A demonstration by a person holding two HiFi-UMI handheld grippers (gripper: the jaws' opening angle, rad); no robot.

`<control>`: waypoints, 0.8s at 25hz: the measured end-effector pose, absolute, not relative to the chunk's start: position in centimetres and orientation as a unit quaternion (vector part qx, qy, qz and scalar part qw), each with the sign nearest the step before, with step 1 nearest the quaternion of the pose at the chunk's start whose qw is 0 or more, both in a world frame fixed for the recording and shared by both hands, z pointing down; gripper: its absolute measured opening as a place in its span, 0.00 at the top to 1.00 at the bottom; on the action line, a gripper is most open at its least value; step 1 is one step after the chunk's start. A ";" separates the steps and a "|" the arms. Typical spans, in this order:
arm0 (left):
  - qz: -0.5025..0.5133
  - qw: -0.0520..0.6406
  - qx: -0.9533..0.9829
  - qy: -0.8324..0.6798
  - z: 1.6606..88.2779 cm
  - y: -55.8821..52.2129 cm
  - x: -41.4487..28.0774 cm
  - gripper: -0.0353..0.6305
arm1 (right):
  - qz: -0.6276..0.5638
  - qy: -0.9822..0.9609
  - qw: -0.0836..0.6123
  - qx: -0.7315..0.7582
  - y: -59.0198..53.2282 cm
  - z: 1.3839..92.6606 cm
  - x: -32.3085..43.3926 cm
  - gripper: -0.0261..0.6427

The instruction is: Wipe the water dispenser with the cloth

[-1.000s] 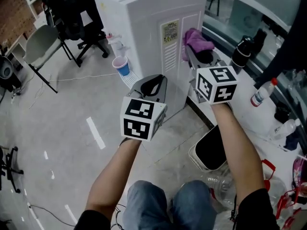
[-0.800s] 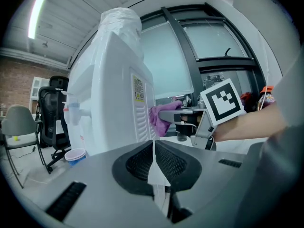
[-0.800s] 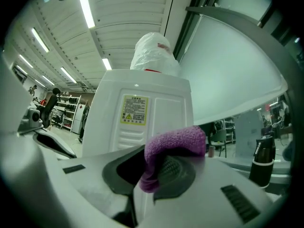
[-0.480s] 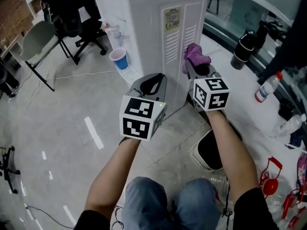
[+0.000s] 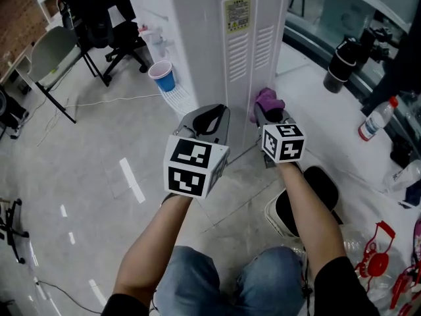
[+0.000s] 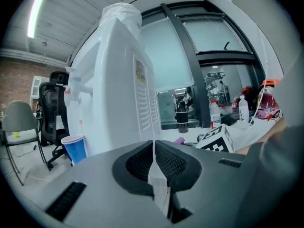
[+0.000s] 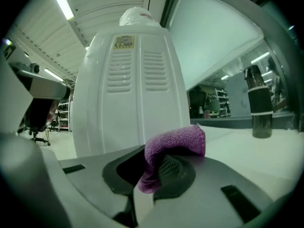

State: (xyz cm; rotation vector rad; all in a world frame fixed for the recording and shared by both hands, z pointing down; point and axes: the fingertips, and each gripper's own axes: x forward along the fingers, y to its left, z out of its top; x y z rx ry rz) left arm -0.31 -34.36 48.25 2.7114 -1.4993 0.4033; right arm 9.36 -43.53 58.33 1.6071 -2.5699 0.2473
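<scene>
The white water dispenser (image 5: pixel 223 38) stands ahead with its vented back panel towards me. My right gripper (image 5: pixel 268 112) is shut on a purple cloth (image 5: pixel 267 101), low on that panel, below the vents. In the right gripper view the cloth (image 7: pixel 173 146) is bunched between the jaws, close to the dispenser (image 7: pixel 130 89). My left gripper (image 5: pixel 209 116) hangs near the dispenser's lower corner, shut with nothing in it. The left gripper view shows the dispenser (image 6: pixel 118 80) from the side, with the jaws closed together.
A blue cup (image 5: pixel 162 76) sits on the dispenser's drip tray at the left. A dark waste bin (image 5: pixel 309 196) stands under my right forearm. A black flask (image 5: pixel 342 61) and a water bottle (image 5: pixel 375 120) are on the white ledge to the right. Chairs (image 5: pixel 56 54) stand at the far left.
My right gripper has carried the cloth down the dispenser's back panel, from beside the label to below the vents. The left gripper has stayed where it was.
</scene>
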 end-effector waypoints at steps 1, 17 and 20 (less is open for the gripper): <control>0.130 0.008 0.867 -0.481 48.3 -34.3 -0.4 0.89 | 0.089 -0.843 0.054 0.527 -43.7 59.5 9.4 0.89; 0.147 0.015 0.851 -0.503 49.9 -34.5 -2.0 0.89 | 0.211 -0.823 0.119 0.514 -44.6 75.0 9.4 0.89; 0.150 0.009 0.850 -0.505 49.5 -34.7 -2.1 0.89 | 0.201 -0.824 0.124 0.516 -44.5 74.5 9.7 0.89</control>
